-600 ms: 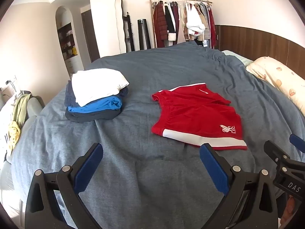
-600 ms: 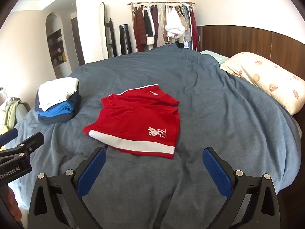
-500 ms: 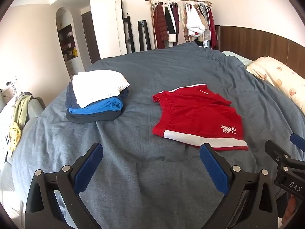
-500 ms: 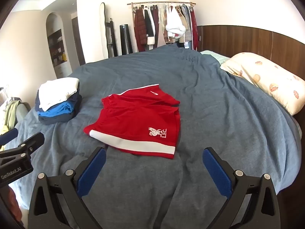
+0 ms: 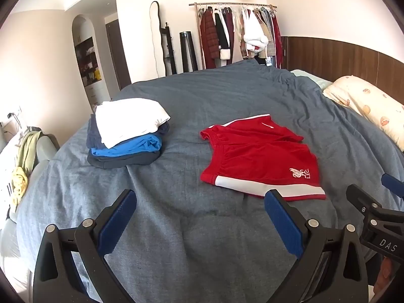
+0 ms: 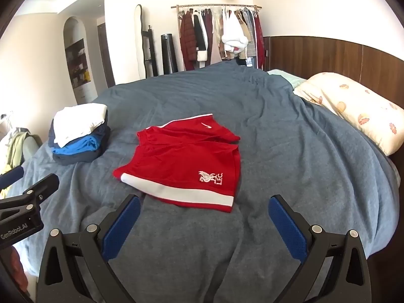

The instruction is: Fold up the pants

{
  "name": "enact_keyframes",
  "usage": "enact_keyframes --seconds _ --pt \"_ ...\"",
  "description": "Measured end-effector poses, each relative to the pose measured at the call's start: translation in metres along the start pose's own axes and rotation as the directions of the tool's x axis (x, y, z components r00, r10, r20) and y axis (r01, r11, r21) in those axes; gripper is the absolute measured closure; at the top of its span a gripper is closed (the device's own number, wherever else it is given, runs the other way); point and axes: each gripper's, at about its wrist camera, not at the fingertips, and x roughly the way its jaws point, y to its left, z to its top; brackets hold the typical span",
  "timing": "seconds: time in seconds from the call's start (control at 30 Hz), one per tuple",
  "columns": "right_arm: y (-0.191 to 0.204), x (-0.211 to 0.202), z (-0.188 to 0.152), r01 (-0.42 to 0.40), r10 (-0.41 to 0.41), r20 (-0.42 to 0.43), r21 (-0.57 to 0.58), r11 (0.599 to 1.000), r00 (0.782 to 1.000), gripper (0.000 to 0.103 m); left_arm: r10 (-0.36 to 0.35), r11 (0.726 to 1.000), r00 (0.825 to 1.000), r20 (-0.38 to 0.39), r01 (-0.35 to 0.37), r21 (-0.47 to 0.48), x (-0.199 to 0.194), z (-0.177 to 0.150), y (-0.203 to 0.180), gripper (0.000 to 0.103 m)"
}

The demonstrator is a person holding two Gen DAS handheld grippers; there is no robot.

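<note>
Left hand-held gripper, seen from its own wrist camera, hangs with its blue pads spread wide and nothing between them, above bare grey bedspread. Red shorts lie flat on the bed ahead and to the right, waistband toward the left, white hem stripe nearest the camera, the near hem just beyond the right pad. A stack of folded clothes sits well apart to the left, and the other tool pokes in at the right edge.

From the right wrist camera, the right hand-held gripper is likewise spread and empty, the red shorts lying just ahead between its pads, one leg partly overlapping the other. A floral pillow rests at the right edge of the bed.

Folding appears not yet begun; both tools look poised for the approach. The next move likely calls for lowering each onto a corner or edge of the shorts and pinching only the red fabric, not the bedspread beneath.
</note>
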Motion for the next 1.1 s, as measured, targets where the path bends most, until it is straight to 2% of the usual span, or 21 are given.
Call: enact_keyframes --seconds 1.1 --pt "0.003 -0.012 0.006 -0.013 0.013 0.023 -0.018 1.0 1.0 0.0 0.002 1.0 1.0 0.023 -0.002 -0.011 -0.014 0.006 0.008 0.0"
